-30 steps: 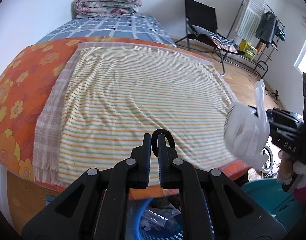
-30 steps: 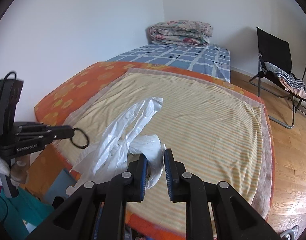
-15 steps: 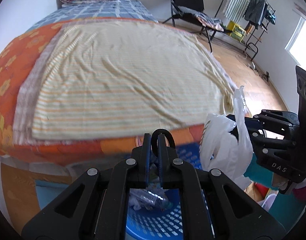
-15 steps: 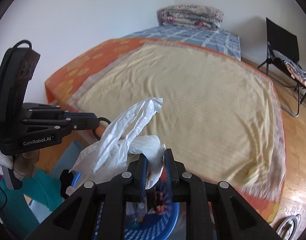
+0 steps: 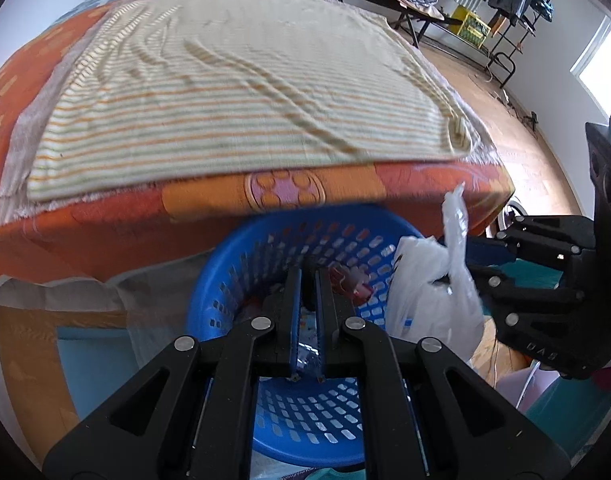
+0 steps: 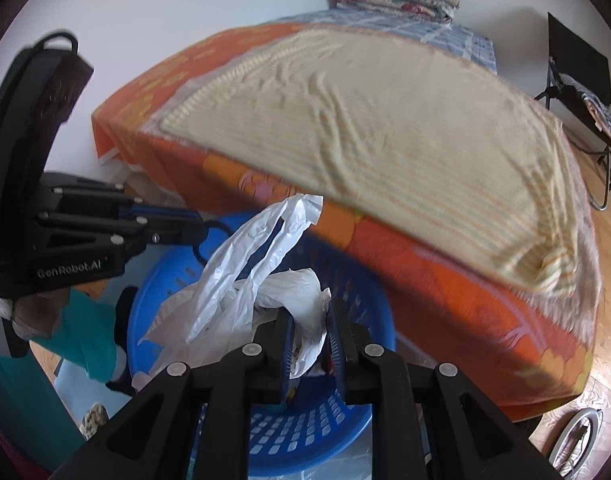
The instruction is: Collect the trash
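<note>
Beside the bed's foot, listed left to right. Left gripper [image 5: 308, 276]: fingers pressed together on a small black ring, now lowered from bed height into the blue basket [image 5: 233, 264]. Right gripper [image 6: 310, 330]: pinching the white plastic bag [image 6: 257, 268], likewise brought down over the basket's mouth. Bed [image 6: 385, 128]: now behind. Assessment: drop-off appears imminent; release pending.

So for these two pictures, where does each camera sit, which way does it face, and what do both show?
Left wrist: on the left gripper, angled down at the blue basket by the bed; right gripper at the right edge.
Right wrist: on the right gripper, which is pinching the white plastic bag, facing down over the basket; left gripper at the left edge.
Shared: basket, bag, bed, folding chair.
</note>
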Motion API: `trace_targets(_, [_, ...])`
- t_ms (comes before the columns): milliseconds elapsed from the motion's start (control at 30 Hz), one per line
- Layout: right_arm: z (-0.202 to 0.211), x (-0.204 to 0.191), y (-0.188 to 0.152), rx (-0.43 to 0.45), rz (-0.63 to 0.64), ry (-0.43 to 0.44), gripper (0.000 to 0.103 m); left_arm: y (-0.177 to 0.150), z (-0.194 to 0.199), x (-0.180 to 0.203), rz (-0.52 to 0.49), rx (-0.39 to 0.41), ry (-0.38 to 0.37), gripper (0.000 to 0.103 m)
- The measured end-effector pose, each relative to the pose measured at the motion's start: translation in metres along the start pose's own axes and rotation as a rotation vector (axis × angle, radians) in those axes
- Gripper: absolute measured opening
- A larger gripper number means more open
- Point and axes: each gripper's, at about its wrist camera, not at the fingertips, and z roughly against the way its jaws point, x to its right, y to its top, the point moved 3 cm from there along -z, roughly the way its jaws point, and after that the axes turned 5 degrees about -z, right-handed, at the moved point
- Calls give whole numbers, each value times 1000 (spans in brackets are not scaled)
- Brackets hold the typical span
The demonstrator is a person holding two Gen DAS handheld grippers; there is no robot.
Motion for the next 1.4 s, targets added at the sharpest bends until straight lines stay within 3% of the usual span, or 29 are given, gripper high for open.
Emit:
trace_targets(433, [-12, -2, -18, -53, -13, 29, 24, -6, -10, 3, -7, -41, -15, 4])
trace_targets(533, [-15, -3, -19, -67, -16, 37, 31, -8, -13, 5, -12, -53, -12, 4])
trace_targets(667, [-19, -4, -20, -77, -19, 38, 56, -10, -18, 3, -8, -72, -6, 5])
trace_targets(800, [-20, -6, -22, -80, -21, 40, 61, -10, -22, 1, 1, -79, 0, 5])
trace_targets(900, [-21, -5, -21, -81, -22, 33, 68, -10, -22, 0, 7, -76, 5, 18])
trace_targets(967, [-23, -5, -19, -80, -23, 31, 70, -10, -20, 0, 8, -65, 9, 38])
trace_targets(1100, [-21, -3, -18, -75, -33, 33, 75, -8, -16, -1, 6, -52, 18, 40])
trace_targets(1167, [-20, -2, -16, -68, -37, 27, 77, -8, -16, -3, 20, -52, 22, 54])
trace_targets(1233, [-19, 0, -15, -64, -44, 22, 78, -7, -15, -6, 34, -44, 32, 62])
trace_targets(1400, [-15, 3, -12, -47, -61, 9, 85, -4, -12, -12, 53, -39, 51, 64])
